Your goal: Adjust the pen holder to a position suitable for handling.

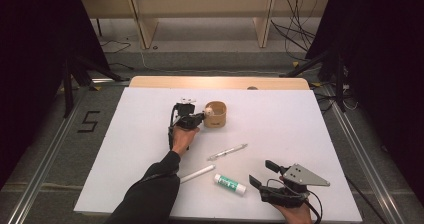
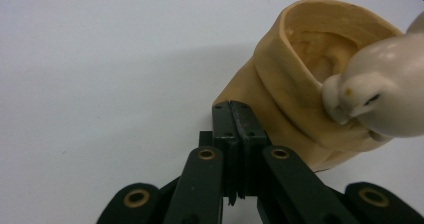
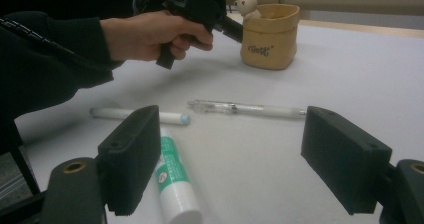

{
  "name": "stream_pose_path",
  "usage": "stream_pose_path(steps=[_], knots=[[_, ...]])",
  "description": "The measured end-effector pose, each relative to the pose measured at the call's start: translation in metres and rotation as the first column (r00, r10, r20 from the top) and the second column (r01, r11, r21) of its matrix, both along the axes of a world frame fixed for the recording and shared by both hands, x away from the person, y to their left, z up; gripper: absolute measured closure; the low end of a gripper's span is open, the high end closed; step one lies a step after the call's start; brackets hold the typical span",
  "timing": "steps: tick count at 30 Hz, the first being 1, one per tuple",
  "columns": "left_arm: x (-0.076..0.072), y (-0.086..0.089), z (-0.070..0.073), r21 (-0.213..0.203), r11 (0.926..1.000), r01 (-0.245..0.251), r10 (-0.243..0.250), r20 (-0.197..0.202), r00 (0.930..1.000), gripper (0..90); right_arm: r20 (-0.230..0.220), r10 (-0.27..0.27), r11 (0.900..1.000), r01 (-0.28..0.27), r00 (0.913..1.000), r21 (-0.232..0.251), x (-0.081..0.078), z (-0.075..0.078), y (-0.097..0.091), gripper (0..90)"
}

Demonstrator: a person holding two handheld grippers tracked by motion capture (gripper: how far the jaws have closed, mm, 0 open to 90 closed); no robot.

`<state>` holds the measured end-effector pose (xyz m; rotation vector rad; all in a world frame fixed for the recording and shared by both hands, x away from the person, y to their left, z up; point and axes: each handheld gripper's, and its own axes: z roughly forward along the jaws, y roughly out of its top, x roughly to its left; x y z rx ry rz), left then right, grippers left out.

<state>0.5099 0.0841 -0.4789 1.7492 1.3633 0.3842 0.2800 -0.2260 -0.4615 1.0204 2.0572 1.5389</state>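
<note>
Though partly cut off, bear-topped pen holder point(image 2: 300, 89) beside closed left gripper point(image 2: 234, 115).

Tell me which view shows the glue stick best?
The right gripper view: the glue stick lies close up by that gripper's left finger, its green-and-white label visible. The high view shows the glue stick small, but places it on the table between the white marker and the right gripper.

Clear pen point(image 1: 227, 151), white marker point(image 1: 197, 173), glue stick point(image 1: 230, 184)
</note>
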Motion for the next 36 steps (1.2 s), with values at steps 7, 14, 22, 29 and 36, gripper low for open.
stream_pose_path(steps=[7, 14, 22, 29, 36], knots=[[-0.004, 0.007, 0.002, 0.018, 0.9998, 0.006, -0.007, 0.014, 0.9999, 83.1, 0.005, -0.005, 1.0000, 0.005, 1.0000, 0.004, 0.000, 0.000, -0.001, 24.6], [-0.017, 0.029, 0.013, 0.001, 0.9943, 0.106, -0.106, -0.025, 0.9940, 61.0, 0.000, -0.004, 1.0000, 0.004, 1.0000, 0.001, 0.000, 0.000, 0.000, 24.6], [-0.041, 0.037, 0.025, 0.017, 0.9764, 0.215, -0.214, -0.043, 0.9758, 39.1, 0.001, -0.004, 1.0000, 0.004, 1.0000, 0.001, 0.000, 0.000, 0.001, 24.6], [-0.061, 0.045, 0.029, 0.004, 0.9651, 0.262, -0.262, -0.032, 0.9646, 32.6, -0.001, -0.003, 1.0000, 0.003, 1.0000, 0.001, 0.000, 0.000, 0.001, 24.6], [-0.079, 0.048, 0.029, -0.003, 0.9537, 0.301, -0.301, -0.013, 0.9536, 26.9, -0.007, 0.010, 0.9999, -0.010, 0.9999, -0.007, -0.001, 0.000, 0.004, 24.5]])
